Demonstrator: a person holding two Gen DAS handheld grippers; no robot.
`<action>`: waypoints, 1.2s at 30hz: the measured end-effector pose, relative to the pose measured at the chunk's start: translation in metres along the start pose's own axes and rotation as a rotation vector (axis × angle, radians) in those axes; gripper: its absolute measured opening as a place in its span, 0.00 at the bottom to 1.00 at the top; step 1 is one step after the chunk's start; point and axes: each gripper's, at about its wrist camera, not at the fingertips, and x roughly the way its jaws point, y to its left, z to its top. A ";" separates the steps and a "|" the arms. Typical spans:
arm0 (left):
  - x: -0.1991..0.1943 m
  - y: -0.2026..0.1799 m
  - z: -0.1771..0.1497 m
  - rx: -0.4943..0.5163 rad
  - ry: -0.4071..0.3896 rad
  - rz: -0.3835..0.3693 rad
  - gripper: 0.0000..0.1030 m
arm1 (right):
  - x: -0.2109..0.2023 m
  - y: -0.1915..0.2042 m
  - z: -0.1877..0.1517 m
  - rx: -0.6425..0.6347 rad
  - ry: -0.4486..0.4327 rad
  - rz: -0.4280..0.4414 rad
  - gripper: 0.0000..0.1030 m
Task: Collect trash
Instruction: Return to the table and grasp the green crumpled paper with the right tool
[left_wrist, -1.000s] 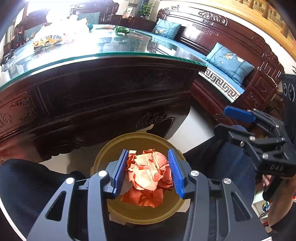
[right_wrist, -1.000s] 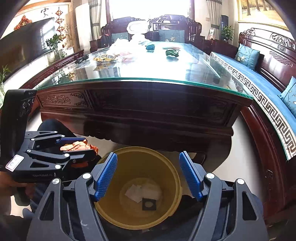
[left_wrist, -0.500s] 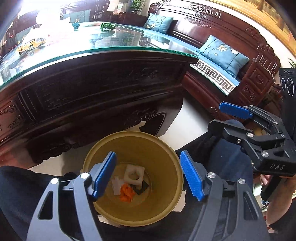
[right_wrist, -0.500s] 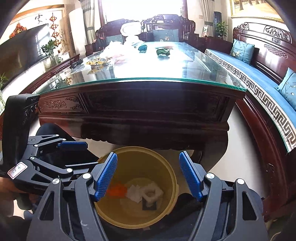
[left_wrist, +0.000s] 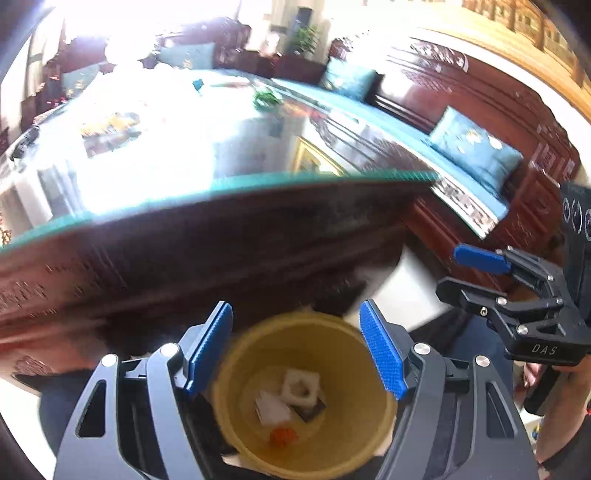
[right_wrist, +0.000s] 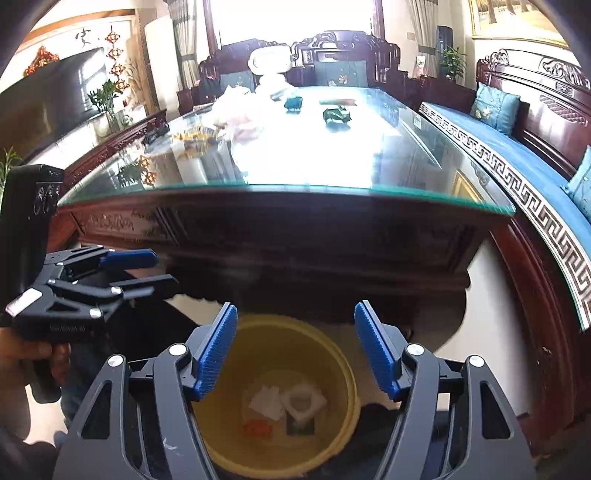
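Note:
A yellow trash bin stands on the floor below both grippers. In it lie an orange wrapper, a white foam piece and white paper. My left gripper is open and empty above the bin. My right gripper is open and empty above the bin too. On the glass table top lie a green wrapper, a teal wrapper and yellow wrappers.
The dark carved wooden table stands just beyond the bin. A wooden sofa with blue cushions runs along the right. White bags lie at the table's far end. The person's dark legs are beside the bin.
My left gripper opened and dropped the orange wrapper into the bin, then tilted upward toward the table. The right gripper stayed open over the bin.

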 end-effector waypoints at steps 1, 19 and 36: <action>-0.002 0.004 0.007 -0.006 -0.012 0.008 0.69 | 0.003 0.001 0.008 -0.004 -0.007 0.004 0.62; -0.003 0.105 0.139 -0.156 -0.167 0.159 0.75 | 0.084 0.016 0.165 -0.055 -0.090 0.067 0.61; 0.090 0.122 0.227 -0.154 -0.157 0.083 0.75 | 0.180 -0.050 0.256 -0.008 -0.026 -0.017 0.61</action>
